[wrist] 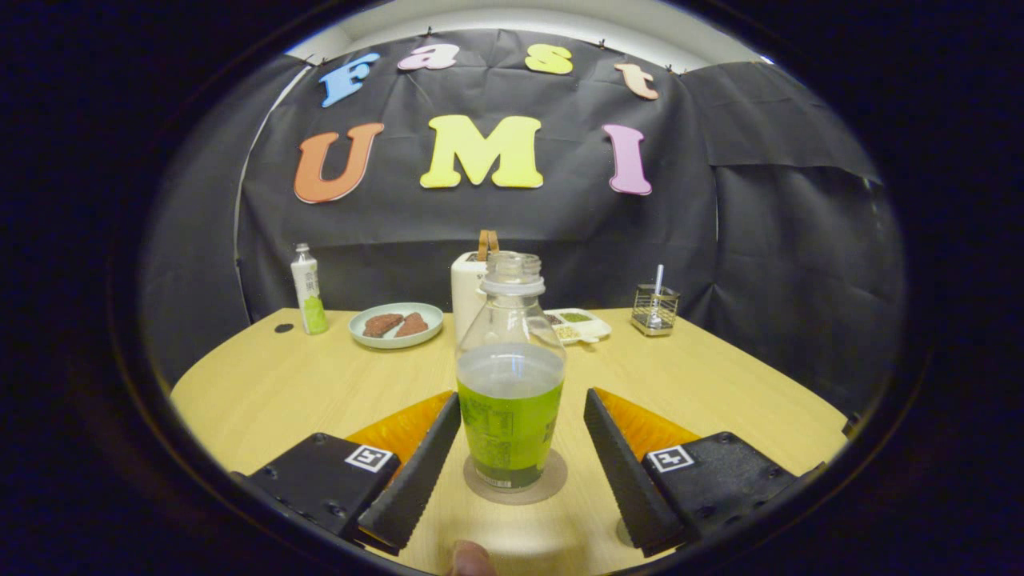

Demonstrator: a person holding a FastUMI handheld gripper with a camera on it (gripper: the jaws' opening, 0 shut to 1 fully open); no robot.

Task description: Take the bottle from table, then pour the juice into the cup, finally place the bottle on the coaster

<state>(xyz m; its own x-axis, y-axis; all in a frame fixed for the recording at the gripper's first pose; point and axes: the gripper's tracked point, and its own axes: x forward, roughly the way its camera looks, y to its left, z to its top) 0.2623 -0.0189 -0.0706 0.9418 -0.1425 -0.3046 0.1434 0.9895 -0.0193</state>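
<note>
The gripper (pixel 518 448) is seen spread wide, with nothing held; a clear gap is left on each side between its ridged fingers (pixel 416 472) and the bottle (pixel 510 376). The bottle is stood upright between the fingers on a round coaster (pixel 552 480), uncapped and partly filled with green juice. A fingertip (pixel 470 558) is seen just behind the fingers. Beyond the bottle, on the wooden table (pixel 720 376), a white appliance (pixel 466 292) is placed, flanked by a plate (pixel 396 324) of brown pieces, a small white bottle (pixel 308 290), a divided tray (pixel 578 324) and a wire holder (pixel 654 308).
</note>
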